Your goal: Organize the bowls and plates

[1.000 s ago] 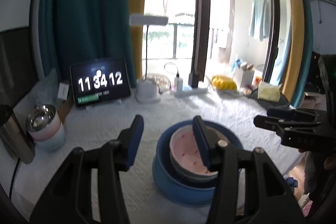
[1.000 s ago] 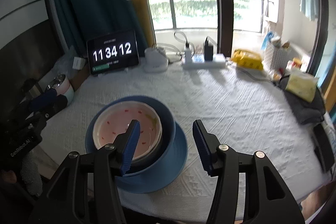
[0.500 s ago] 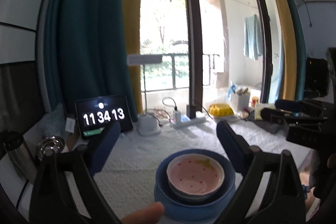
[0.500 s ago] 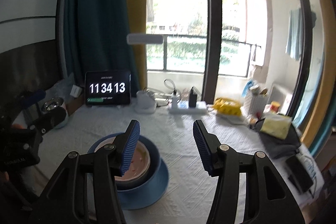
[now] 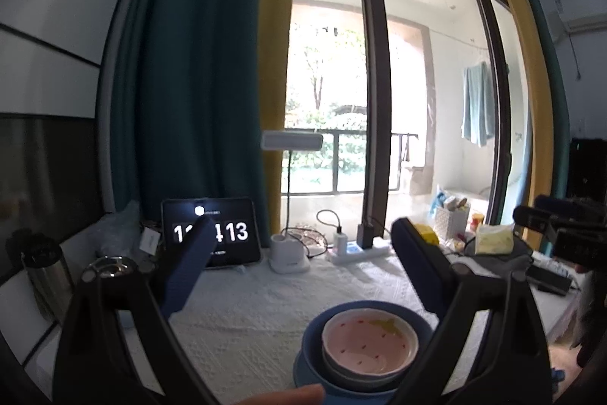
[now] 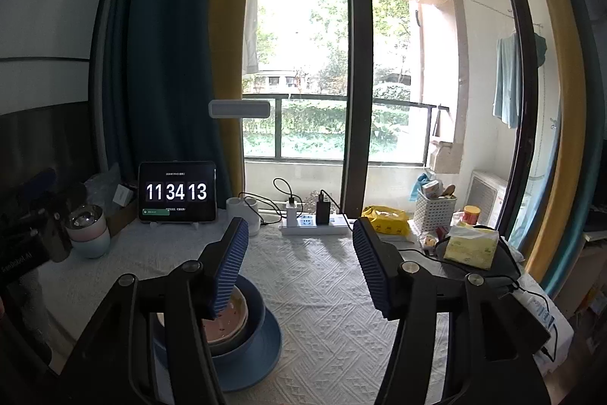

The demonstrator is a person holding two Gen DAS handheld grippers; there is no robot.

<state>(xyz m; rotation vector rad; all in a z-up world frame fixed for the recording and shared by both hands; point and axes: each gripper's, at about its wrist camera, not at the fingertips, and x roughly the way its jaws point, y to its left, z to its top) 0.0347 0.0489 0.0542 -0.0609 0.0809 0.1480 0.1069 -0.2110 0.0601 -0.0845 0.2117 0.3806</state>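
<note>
The pink bowl (image 5: 370,344) sat nested in the blue bowl (image 5: 313,342), which stood on a blue plate (image 6: 261,355) on the table (image 6: 326,295). My left gripper (image 5: 299,268) was spread wide, empty; my right gripper (image 6: 301,264) was opening, nothing between.

A pink speckled ceramic bowl (image 5: 370,340) sits inside a deep blue bowl (image 5: 313,344), which rests on a blue plate (image 6: 261,348) near the tabletop's (image 6: 322,291) front edge. A black clock tablet (image 6: 177,191) stands at the back-left corner.
</note>
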